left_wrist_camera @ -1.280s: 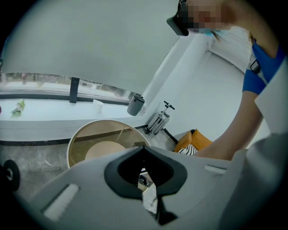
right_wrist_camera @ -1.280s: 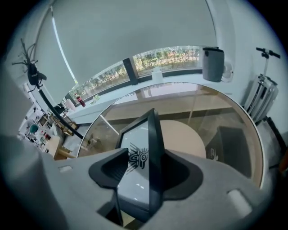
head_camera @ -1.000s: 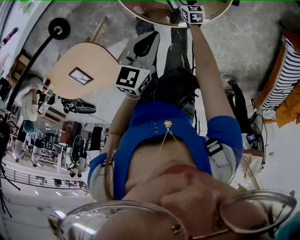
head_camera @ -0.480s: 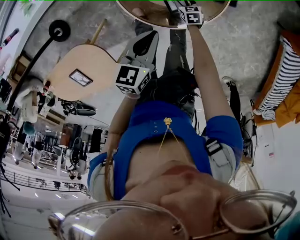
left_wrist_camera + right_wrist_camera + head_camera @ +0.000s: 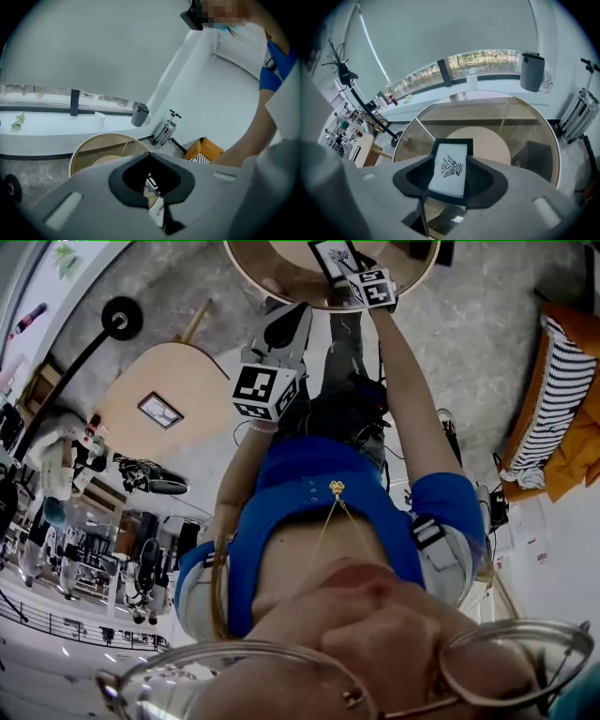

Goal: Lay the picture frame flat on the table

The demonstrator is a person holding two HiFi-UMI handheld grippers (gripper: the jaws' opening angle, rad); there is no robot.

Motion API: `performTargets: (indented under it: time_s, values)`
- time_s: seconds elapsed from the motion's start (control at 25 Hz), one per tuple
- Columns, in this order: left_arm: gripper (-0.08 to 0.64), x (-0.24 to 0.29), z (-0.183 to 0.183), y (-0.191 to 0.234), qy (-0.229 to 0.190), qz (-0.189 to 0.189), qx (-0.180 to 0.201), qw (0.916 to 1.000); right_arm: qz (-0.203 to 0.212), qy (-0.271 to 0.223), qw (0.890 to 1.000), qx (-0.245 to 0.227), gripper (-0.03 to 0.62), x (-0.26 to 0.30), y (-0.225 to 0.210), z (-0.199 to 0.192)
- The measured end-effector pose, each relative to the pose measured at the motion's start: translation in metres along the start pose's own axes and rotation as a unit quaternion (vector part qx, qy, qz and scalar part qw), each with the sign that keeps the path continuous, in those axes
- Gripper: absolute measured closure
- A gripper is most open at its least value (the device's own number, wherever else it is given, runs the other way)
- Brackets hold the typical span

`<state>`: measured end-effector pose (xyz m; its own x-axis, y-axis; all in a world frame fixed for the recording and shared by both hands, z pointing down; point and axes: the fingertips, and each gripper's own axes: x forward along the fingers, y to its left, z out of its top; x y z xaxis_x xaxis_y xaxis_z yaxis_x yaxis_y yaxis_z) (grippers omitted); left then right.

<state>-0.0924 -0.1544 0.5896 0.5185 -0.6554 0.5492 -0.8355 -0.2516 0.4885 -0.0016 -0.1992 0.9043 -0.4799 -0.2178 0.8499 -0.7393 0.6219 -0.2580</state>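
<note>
**Fig.** Your right hand-held gripper (image 5: 452, 164) hangs above the picture frame (image 5: 457, 150), which lies flat on the round worktop (image 5: 525, 117), near its edge on your side. The jaws stand apart, having just closed a little; the frame shows between them, unpinched. Your left hand-held gripper (image 5: 151, 164) is empty, jaws all but together, off the worktop's rim.

Likely hazard: if you dip, a jaw tip could catch the frame's black border and skate it across the smooth glass toward the wood-banded rim.

The frame is a thin, rigid rectangle, matt black around a white print. The worktop's glass is hard, slick and clear, showing a pale disc-shaped base beneath.
</note>
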Motion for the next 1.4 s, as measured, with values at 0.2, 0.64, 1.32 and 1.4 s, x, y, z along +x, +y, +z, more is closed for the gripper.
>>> performTargets:
  time_s: [0.2, 0.64, 1.32, 1.4]
  values:
    - [0.561, -0.003, 0.011, -0.018, -0.01, 0.002, 0.011, 0.9999, 0.023, -0.023, 0.999, -0.036, 0.548, -0.035, 0.009, 0.017]
    - [0.561, -0.021, 0.047, -0.044, -0.037, 0.003, 0.043, 0.9984, 0.125, -0.061, 0.985, -0.098, 0.59, -0.103, 0.057, 0.064]
    - [0.561, -0.054, 0.099, -0.101, -0.089, -0.015, 0.099, 0.991, 0.214, -0.254, 0.925, -0.186, 0.591, -0.315, 0.131, 0.189]
    - [0.561, -0.059, 0.109, -0.109, -0.1, -0.016, 0.11, 0.9887, 0.21, -0.283, 0.917, -0.186, 0.591, -0.342, 0.135, 0.202]
